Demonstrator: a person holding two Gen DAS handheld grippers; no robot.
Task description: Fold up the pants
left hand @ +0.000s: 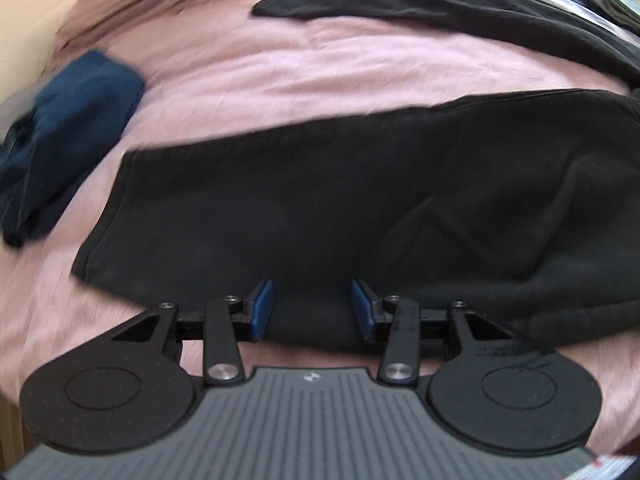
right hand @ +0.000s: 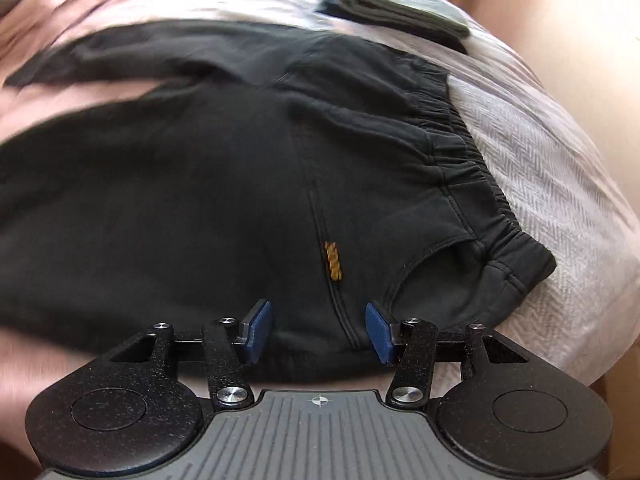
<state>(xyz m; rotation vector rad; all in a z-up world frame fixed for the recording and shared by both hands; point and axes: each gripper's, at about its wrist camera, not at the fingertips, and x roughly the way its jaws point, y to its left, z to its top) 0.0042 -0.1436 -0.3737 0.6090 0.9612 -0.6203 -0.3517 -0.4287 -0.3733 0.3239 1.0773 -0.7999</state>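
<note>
black pants (right hand: 200,200), unreadable orange stitching (right hand: 333,261)

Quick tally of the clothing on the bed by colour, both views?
Black: 1, pants, spread flat, legs apart
Navy blue: 1, crumpled garment
Grey-green: 1, folded garment
Total: 3

Left gripper (left hand: 312,308) jaws apart over black pants (left hand: 320,208), pink sheet (left hand: 280,80).
</note>
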